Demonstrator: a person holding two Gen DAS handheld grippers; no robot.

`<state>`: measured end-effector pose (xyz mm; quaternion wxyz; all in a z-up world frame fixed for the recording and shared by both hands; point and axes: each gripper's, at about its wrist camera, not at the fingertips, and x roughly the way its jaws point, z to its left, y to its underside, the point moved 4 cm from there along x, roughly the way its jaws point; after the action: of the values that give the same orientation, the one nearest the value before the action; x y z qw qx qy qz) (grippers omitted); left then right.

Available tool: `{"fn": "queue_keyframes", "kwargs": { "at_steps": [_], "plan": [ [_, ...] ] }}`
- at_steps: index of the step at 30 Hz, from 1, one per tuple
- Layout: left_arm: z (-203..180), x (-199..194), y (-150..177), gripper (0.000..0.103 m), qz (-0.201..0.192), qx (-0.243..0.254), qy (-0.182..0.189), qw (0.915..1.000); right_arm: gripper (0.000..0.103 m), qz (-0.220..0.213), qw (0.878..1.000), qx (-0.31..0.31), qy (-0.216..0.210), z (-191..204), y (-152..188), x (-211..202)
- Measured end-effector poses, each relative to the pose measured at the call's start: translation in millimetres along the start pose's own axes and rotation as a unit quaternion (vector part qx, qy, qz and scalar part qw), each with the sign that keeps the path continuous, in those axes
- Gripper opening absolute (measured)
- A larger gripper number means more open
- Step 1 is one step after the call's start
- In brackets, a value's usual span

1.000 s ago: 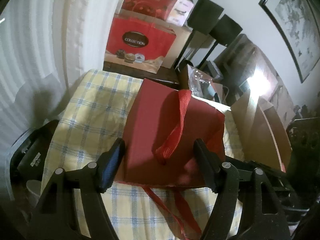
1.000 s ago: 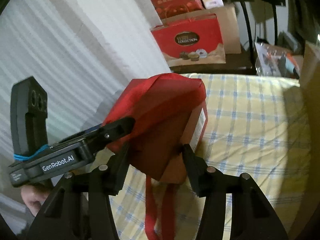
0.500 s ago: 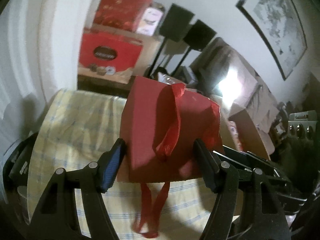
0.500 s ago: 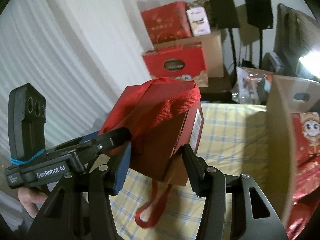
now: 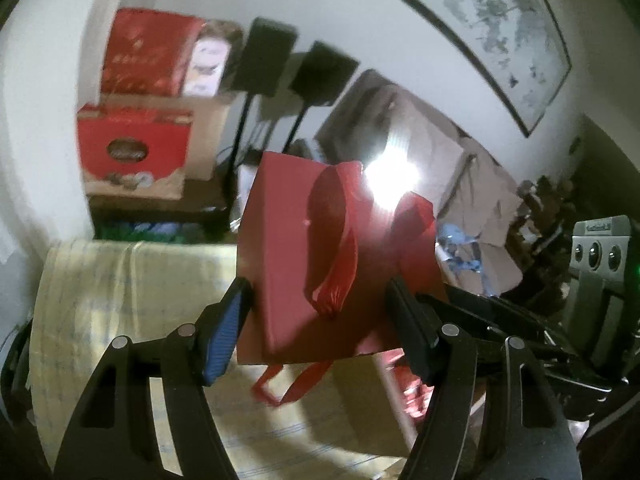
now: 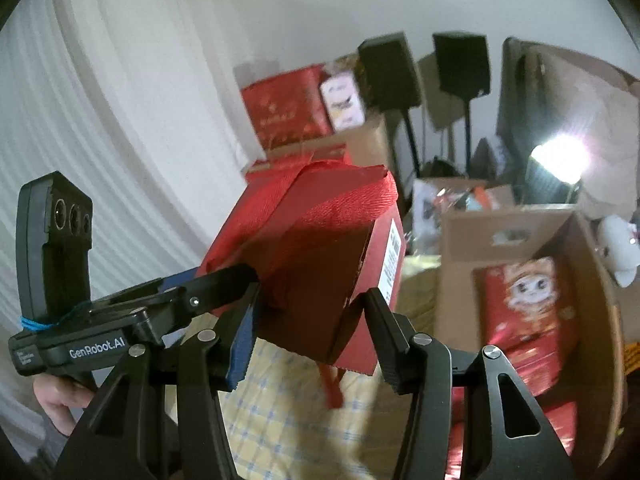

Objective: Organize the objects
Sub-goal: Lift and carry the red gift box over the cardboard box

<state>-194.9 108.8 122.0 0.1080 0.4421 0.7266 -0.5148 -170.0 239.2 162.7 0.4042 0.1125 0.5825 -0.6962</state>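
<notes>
A red gift box (image 5: 296, 248) with red ribbon handles hangs in the air above the yellow checked cloth (image 5: 120, 280). My left gripper (image 5: 320, 312) is shut on its two sides, pads pressed against the box. My right gripper (image 6: 312, 316) is shut on the same red gift box (image 6: 320, 248) from another side, near the end with the white barcode label. The left gripper's body (image 6: 80, 320) and a hand (image 6: 56, 404) show at the left of the right wrist view. A loose ribbon loop (image 5: 288, 384) dangles under the box.
An open cardboard box (image 6: 532, 320) with a red cartoon-printed package inside stands at the right. Stacked red gift boxes (image 5: 136, 152) and cartons line the back wall beside two black speakers on stands (image 5: 264, 60). A bright lamp (image 6: 560, 160) glares behind. White curtain on the left.
Both grippers have lifted the red gift box off the checked cloth and carried it upward; the open cardboard box has come into view at the right. The grips are unchanged.
</notes>
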Motion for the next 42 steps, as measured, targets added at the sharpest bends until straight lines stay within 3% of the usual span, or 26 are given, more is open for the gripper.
{"fn": "queue_keyframes", "kwargs": {
  "at_steps": [11, 20, 32, 42],
  "plan": [
    [-97.1, 11.7, -54.6, 0.066, 0.012, 0.018, 0.045, 0.9987, 0.053, -0.039, 0.998, 0.021, 0.039, -51.3, -59.4, -85.7],
    [-147.5, 39.6, -69.4, 0.065, 0.021, 0.031, 0.066, 0.9971, 0.053, -0.043, 0.996, 0.047, 0.055, -101.8, -79.2, -114.6],
    [-126.1, 123.7, -21.0, 0.065, 0.095, -0.002, 0.067, 0.9933, 0.053, 0.012, 0.995, 0.064, 0.073, -166.5, -36.9, -51.3],
    [-103.4, 184.6, 19.7, 0.065, 0.151, -0.018, 0.040, 0.9875, 0.053, 0.057, 0.992, 0.100, 0.060, -213.9, 3.8, 8.7]
  ]
}}
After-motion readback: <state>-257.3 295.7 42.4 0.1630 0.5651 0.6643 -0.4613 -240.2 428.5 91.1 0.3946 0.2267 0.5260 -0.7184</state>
